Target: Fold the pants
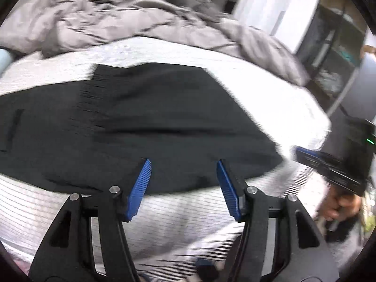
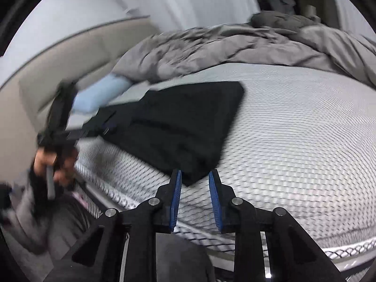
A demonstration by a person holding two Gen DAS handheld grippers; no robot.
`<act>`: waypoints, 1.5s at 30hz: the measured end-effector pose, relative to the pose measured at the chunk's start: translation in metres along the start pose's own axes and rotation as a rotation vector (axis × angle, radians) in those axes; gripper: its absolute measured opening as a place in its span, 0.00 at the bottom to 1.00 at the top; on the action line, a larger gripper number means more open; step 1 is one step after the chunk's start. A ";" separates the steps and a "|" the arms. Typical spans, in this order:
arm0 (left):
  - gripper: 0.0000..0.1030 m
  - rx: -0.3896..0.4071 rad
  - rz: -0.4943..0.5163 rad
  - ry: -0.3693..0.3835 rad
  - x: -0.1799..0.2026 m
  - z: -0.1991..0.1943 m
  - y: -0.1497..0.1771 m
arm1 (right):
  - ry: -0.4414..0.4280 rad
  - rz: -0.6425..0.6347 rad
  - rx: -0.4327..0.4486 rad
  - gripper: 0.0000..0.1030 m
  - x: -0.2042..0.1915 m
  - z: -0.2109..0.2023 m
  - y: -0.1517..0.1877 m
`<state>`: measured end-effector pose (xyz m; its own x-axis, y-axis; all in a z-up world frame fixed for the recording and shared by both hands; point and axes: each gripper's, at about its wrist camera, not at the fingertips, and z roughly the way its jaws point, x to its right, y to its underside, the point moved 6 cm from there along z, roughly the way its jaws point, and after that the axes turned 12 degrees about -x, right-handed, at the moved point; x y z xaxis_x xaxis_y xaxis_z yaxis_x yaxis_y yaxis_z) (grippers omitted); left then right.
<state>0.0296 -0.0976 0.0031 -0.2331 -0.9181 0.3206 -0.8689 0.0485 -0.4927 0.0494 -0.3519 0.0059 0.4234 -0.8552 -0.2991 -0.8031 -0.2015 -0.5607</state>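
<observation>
Black pants (image 1: 152, 122) lie folded flat on the white quilted mattress (image 1: 176, 216). My left gripper (image 1: 183, 162) hovers at their near edge, blue pads wide apart with nothing pinched between them. In the right wrist view the pants (image 2: 183, 127) taper to a near corner. That corner sits just between the tips of my right gripper (image 2: 195, 172), whose pads stand a little apart and do not press on the cloth. A hand (image 1: 340, 204) holding the right gripper shows at the right edge. The hand (image 2: 54, 162) on the left gripper shows blurred at the left.
A crumpled grey duvet (image 1: 117, 23) (image 2: 235, 47) covers the far side of the bed. A light-blue pillow (image 2: 98, 94) lies by the beige headboard (image 2: 70, 54). A dark shelf unit (image 1: 333, 54) stands beyond the bed. The mattress edge (image 2: 340, 249) runs close below the right gripper.
</observation>
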 end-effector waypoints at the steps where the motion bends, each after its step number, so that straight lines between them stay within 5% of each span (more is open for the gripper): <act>1: 0.51 -0.005 0.010 0.033 0.013 0.003 0.005 | 0.001 0.026 -0.002 0.24 0.006 0.002 -0.001; 7: 0.43 -0.059 0.174 0.155 0.098 0.025 0.034 | -0.027 0.051 -0.027 0.24 0.009 0.025 -0.005; 15: 0.33 -0.058 0.220 0.092 0.145 0.062 0.033 | -0.047 0.067 -0.018 0.24 0.017 0.024 -0.009; 20: 0.00 -0.044 0.187 0.046 0.145 0.082 0.019 | -0.119 0.105 -0.017 0.24 0.028 0.025 -0.006; 23: 0.00 -0.017 0.171 0.031 0.140 0.087 0.016 | -0.160 0.152 0.006 0.28 0.034 0.026 -0.012; 26: 0.00 -0.003 0.199 0.012 0.139 0.087 0.020 | -0.299 0.249 0.008 0.39 0.040 0.037 -0.026; 29: 0.00 -0.014 0.215 0.025 0.136 0.086 0.025 | -0.409 0.302 -0.029 0.38 0.039 0.061 -0.040; 32: 0.00 -0.031 0.202 0.060 0.127 0.086 0.025 | -0.519 0.358 -0.050 0.09 0.041 0.079 -0.052; 37: 0.00 -0.067 0.209 0.096 0.117 0.085 0.032 | -0.507 0.417 -0.015 0.04 0.057 0.083 -0.071; 41: 0.00 -0.098 0.230 0.104 0.117 0.084 0.039 | -0.414 0.459 0.020 0.04 0.074 0.076 -0.082; 45: 0.00 -0.080 0.275 0.173 0.124 0.062 0.045 | -0.435 0.438 -0.018 0.16 0.068 0.065 -0.067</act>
<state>-0.0115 -0.2338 -0.0297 -0.5283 -0.7864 0.3200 -0.7931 0.3225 -0.5167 0.1596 -0.3653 -0.0270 0.1817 -0.5881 -0.7881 -0.9465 0.1129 -0.3024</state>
